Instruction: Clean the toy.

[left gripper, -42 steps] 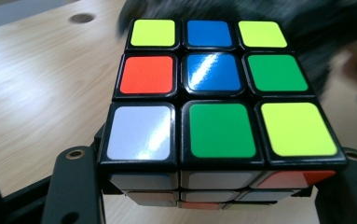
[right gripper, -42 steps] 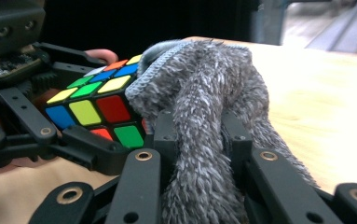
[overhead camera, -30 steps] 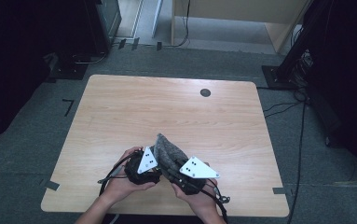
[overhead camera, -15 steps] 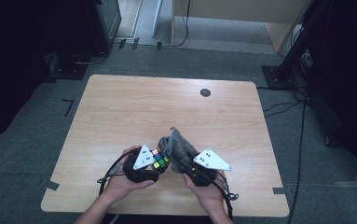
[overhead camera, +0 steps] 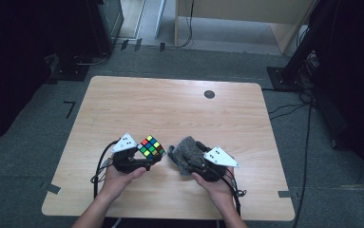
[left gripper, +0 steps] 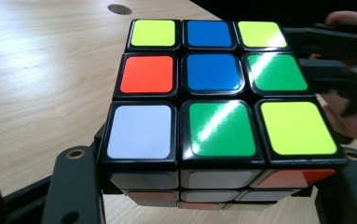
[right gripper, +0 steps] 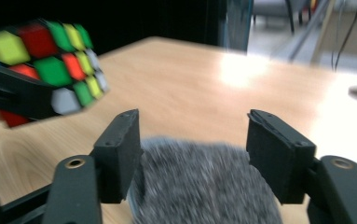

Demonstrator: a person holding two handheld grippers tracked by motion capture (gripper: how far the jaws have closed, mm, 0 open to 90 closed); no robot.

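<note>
The left tool (overhead camera: 147, 156) clamps a colourful puzzle cube (overhead camera: 151, 146), holding it just above the wooden surface (overhead camera: 170, 104) near the person's edge. Just to its right, the right tool (overhead camera: 189, 159) has just been opening its jaws; they stand apart around a grey fuzzy cloth (overhead camera: 185, 151) without pressing on it.

Cube (overhead camera: 151, 146) and grey cloth (overhead camera: 187, 154) crowd near edge; far tabletop (overhead camera: 170, 102) open, grommet (overhead camera: 209, 94) flush.
</note>
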